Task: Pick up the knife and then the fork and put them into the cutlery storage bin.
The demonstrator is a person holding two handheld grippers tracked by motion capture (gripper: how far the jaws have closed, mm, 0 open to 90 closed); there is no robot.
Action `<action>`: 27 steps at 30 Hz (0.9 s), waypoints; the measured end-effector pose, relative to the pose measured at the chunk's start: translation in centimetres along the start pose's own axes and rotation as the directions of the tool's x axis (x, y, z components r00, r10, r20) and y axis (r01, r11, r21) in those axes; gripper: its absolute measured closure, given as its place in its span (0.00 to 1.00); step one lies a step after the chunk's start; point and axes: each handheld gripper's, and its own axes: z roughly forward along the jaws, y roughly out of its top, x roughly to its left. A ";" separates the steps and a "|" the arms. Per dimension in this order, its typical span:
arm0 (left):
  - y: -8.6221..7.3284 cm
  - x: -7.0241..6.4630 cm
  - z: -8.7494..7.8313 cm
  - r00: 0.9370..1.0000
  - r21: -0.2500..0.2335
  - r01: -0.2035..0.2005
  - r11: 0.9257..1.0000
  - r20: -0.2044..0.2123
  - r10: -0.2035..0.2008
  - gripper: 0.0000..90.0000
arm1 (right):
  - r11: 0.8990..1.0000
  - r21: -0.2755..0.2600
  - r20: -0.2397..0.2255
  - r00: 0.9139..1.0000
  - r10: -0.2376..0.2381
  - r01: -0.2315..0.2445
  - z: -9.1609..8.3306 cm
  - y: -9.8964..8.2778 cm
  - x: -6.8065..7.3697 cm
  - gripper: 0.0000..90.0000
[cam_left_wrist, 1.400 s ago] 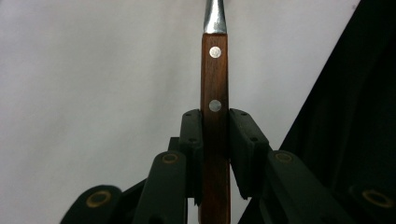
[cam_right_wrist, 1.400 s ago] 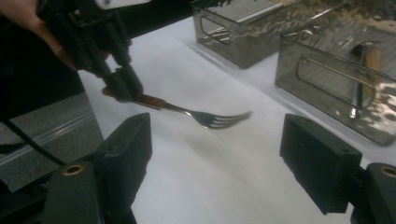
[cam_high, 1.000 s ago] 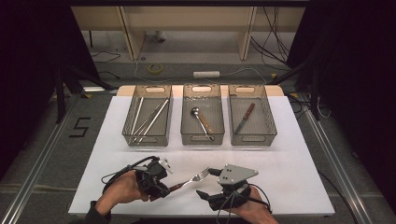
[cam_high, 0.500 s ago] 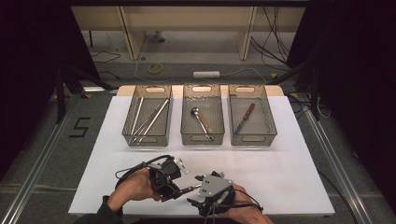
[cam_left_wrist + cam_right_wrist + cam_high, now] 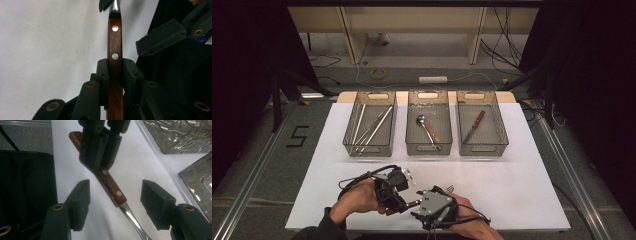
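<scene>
Near the six o'clock edge of the white table (image 5: 522, 190), the left gripper (image 5: 115, 75) is clenched on the wooden handle of a fork (image 5: 115, 42), its two pads pressing the brown wood from either side just below the second rivet. In the high view that left gripper (image 5: 404, 202) sits at about seven o'clock, and the right gripper (image 5: 424, 202) lies just beside it toward five o'clock, the fork (image 5: 449, 189) running between them with what appear to be its tines poking out past the right one, though they are small there. The right gripper (image 5: 115, 203) has just been closing, yet its pads stand apart on both sides of the fork (image 5: 112, 187) without touching it. Three clear bins (image 5: 499, 145) stand well apart at twelve o'clock.
</scene>
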 end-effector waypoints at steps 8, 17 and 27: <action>0.2 -0.4 -0.2 1.000 0.000 -0.008 1.000 0.012 0.008 0.84 | 0.998 0.025 0.014 0.998 -0.066 0.065 0.5 0.0 0.5 0.52; 0.2 -0.8 -0.4 1.000 0.003 -0.014 1.000 0.025 0.014 0.84 | 0.989 0.055 0.013 0.990 -0.140 0.139 0.9 0.0 0.9 0.63; 0.2 -1.0 -0.4 0.999 -0.006 -0.022 1.000 0.043 0.022 0.84 | 0.971 0.075 0.025 0.973 -0.231 0.229 1.0 -0.1 1.3 0.79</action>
